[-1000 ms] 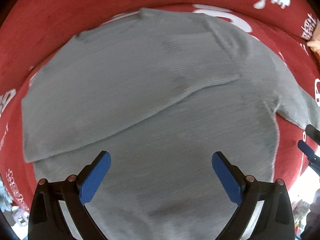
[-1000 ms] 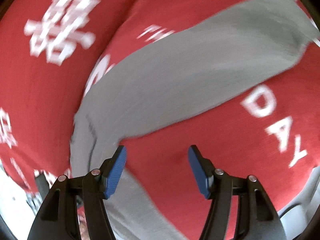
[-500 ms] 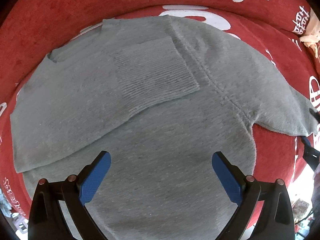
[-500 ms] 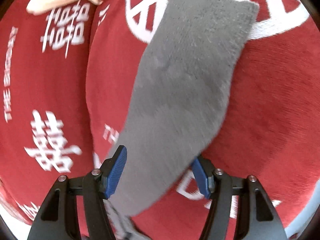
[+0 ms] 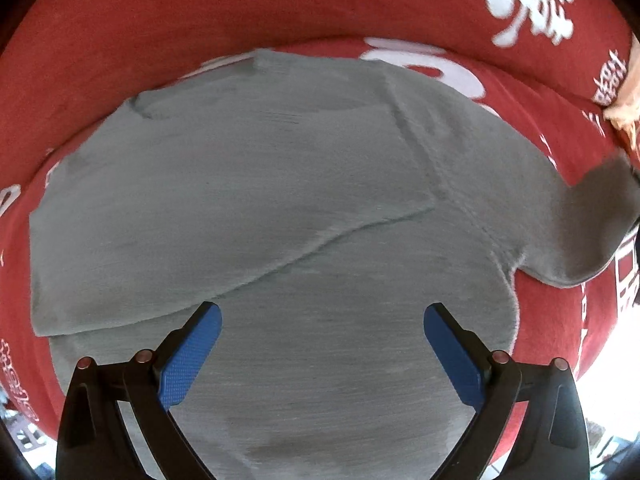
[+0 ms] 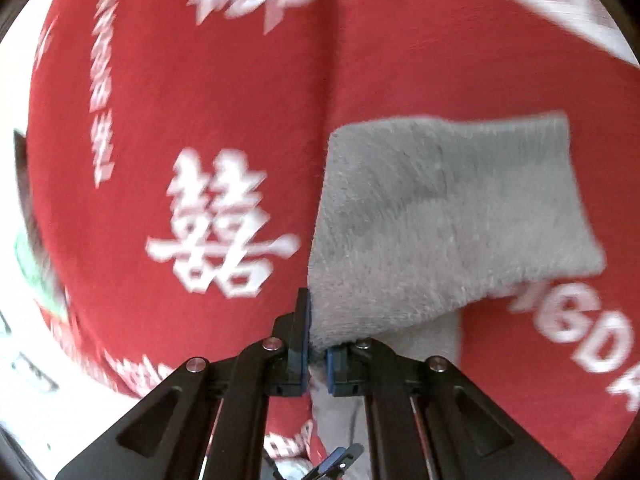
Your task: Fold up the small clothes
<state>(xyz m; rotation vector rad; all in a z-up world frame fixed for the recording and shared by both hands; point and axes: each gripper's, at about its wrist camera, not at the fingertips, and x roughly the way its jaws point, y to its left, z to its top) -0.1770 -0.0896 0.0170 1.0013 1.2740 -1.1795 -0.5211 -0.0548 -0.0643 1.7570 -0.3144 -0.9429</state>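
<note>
A small grey knit sweater (image 5: 280,200) lies spread on the red cloth, one sleeve folded across its chest. Its other sleeve (image 5: 592,232) runs off to the right and lifts at the end. My left gripper (image 5: 322,344) hovers straight above the sweater's lower body, jaws wide open, nothing between them. In the right wrist view my right gripper (image 6: 316,340) is shut on the edge of that grey sleeve (image 6: 440,216). The sleeve's cuff end hangs forward beyond the fingers, raised off the red cloth.
A red cloth (image 5: 280,20) with white characters covers the whole surface, with a raised bank behind the sweater. A pale orange item (image 5: 628,108) lies at the right edge. The red cloth (image 6: 180,120) ends at the left, bright floor beyond.
My right gripper closed on the grey sleeve, which lay between its open jaws half a second ago, and swung it sideways. In the left wrist view the sleeve end rose at the right.
</note>
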